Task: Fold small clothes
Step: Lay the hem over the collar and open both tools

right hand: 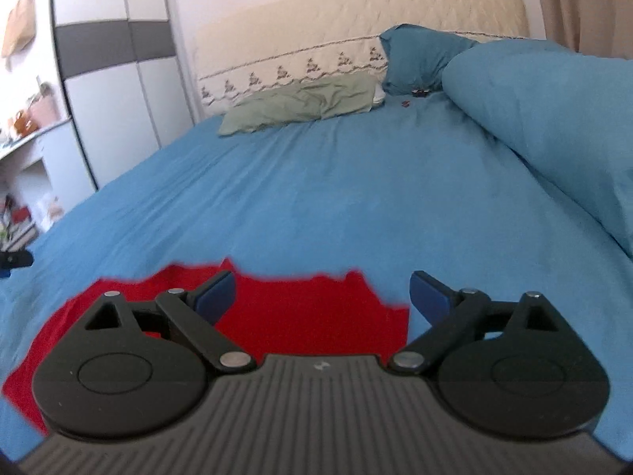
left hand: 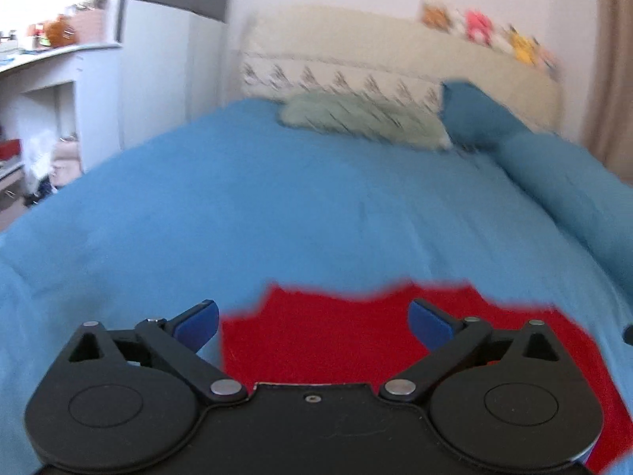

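**Both grippers hovering wide over the red garment**

Right under your lenses, the black two-finger left gripper (left hand: 312,322) is hanging with its blue-padded fingers (left hand: 198,322) spread as wide as they go, and nothing is sitting between them. You are carrying the right gripper (right hand: 322,297) the same way, jaws fully released, empty. The flat red fabric garment (left hand: 336,336) is lying spread on the blue bedsheet (left hand: 277,206) at the near edge of the bed, directly beneath both tools; the left one is looking over its left side, the right one (right hand: 308,312) over its right side. You are likely positioning one tool per side so that each can pinch an edge for the fold. Neither pad is visibly touching cloth. Further back, a crumpled pale green cloth (right hand: 300,105) is resting against the cream headboard (right hand: 356,19), well apart from your work.
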Demonstrator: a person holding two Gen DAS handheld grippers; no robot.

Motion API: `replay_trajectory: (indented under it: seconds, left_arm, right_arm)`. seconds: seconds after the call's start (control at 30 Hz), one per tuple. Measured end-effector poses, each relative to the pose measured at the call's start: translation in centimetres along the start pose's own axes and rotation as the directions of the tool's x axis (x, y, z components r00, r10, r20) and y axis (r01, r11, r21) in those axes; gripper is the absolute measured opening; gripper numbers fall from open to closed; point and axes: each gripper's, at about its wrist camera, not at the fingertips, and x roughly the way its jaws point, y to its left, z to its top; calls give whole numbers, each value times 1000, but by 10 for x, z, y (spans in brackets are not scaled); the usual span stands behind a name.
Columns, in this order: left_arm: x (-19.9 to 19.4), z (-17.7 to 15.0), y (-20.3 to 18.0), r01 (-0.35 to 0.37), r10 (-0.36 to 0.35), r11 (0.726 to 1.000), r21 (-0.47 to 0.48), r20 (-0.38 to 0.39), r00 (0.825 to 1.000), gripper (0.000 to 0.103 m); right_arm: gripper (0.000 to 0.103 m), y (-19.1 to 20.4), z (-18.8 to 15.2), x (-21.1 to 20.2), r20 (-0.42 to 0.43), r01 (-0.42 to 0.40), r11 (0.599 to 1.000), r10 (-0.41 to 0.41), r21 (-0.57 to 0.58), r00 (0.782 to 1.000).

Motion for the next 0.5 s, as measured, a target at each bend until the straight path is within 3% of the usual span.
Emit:
replay_trajectory:
  seconds: [0.13,0.3,0.4,0.5]
  left_arm:
    - [3,-43,-21,0,10,996,86,-106,994,103]
    - [11,-82,-35,19,12,989,144,-211,978,103]
    - [17,-94,-35,9,29,987,163,-229,973,103]
    - [19,-93,-40,-1,40,985,170,-224,974,103]
  right_arm:
    - [103,15,-38,-21,-94,-31,998,26,-56,995]
    - [103,19,-85,-15,-193,-27,1000,23,-17,981]
    - [103,13,-101,-4,-235,-6,1000,8,11,972]
    - [103,14,-108,-2,-212,6,1000,-6,-2,977]
